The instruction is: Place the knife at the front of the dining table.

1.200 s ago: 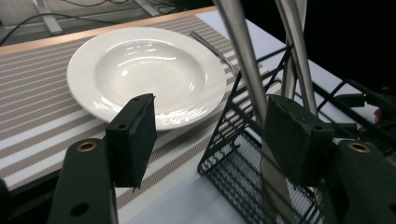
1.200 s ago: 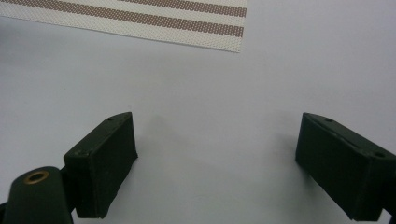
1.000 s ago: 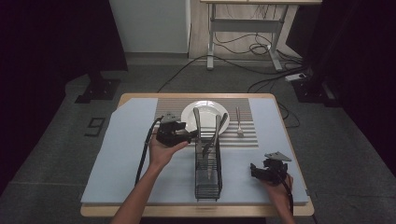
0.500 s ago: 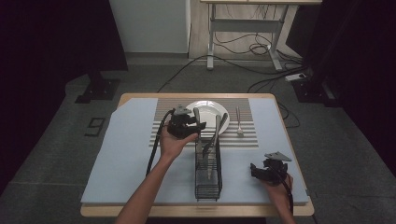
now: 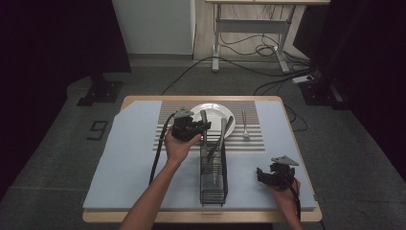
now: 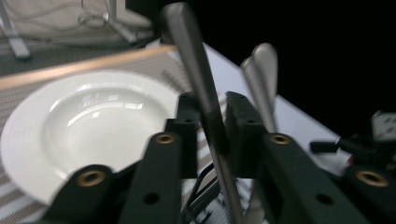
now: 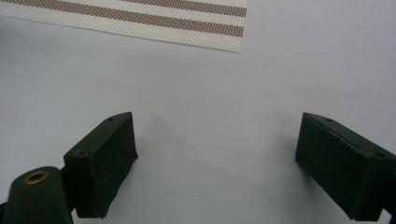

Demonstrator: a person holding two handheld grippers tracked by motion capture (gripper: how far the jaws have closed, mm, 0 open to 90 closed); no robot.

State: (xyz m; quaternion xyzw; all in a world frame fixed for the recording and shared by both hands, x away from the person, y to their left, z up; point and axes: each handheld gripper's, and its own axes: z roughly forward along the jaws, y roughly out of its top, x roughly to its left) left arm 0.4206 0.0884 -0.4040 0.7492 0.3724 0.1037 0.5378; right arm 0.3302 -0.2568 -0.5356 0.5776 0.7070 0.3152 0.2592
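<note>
left gripper (image 6: 208, 135): jaws have just been closing, now clamped on grey metal utensil handle (image 6: 196, 79) | handle stands upright in black wire rack (image 5: 213, 172), at 6 o'clock of round white plate (image 5: 213, 112) | right gripper (image 7: 215, 163): jaws wide apart, holding nothing, over pale blue mat (image 7: 196, 88)

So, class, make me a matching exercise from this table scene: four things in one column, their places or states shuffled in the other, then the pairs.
1. left gripper
2. right gripper
3. white plate
4. fork

A. lies on the striped mat, right of the plate
B. jaws wide apart over the blue cloth
C. behind the wire rack
D. jaws closed on a metal utensil handle

Pairs: 1-D, 2-B, 3-C, 4-A
</note>
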